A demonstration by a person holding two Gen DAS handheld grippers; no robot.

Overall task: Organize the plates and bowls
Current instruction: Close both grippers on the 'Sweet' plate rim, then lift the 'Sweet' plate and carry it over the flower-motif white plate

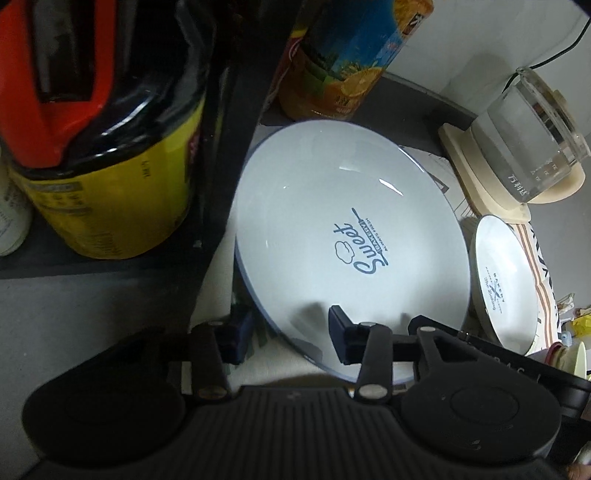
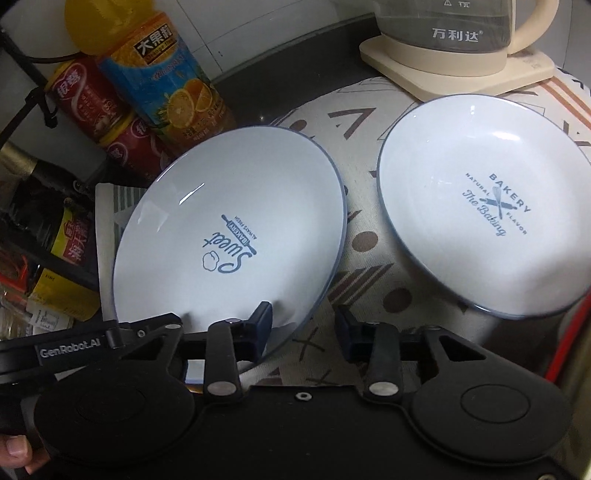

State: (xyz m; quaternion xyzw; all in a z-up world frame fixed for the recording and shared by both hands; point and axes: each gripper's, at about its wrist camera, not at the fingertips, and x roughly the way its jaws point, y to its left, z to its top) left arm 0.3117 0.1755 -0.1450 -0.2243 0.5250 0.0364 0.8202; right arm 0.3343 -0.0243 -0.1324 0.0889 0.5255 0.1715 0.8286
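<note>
Sweet plate (image 2: pixel 229 236) tilted, both tongs (image 1: pixel 284 332) (image 2: pixel 304 328) straddling its rim, grip unclear

Home kitchen corner, cramped. Glass kettle (image 2: pixel 456 35) on its cream base, juice bottle (image 2: pixel 168 88) w/ orange label, red cans (image 2: pixel 88 99), sauce packets (image 2: pixel 70 236) crowded at left. Two white plates (image 2: pixel 229 236) w/ bakery print sit on a patterned cloth (image 2: pixel 354 122) over the desk. Dark shelf (image 1: pixel 110 258) holds a yellow-labelled jug (image 1: pixel 107 177).
</note>
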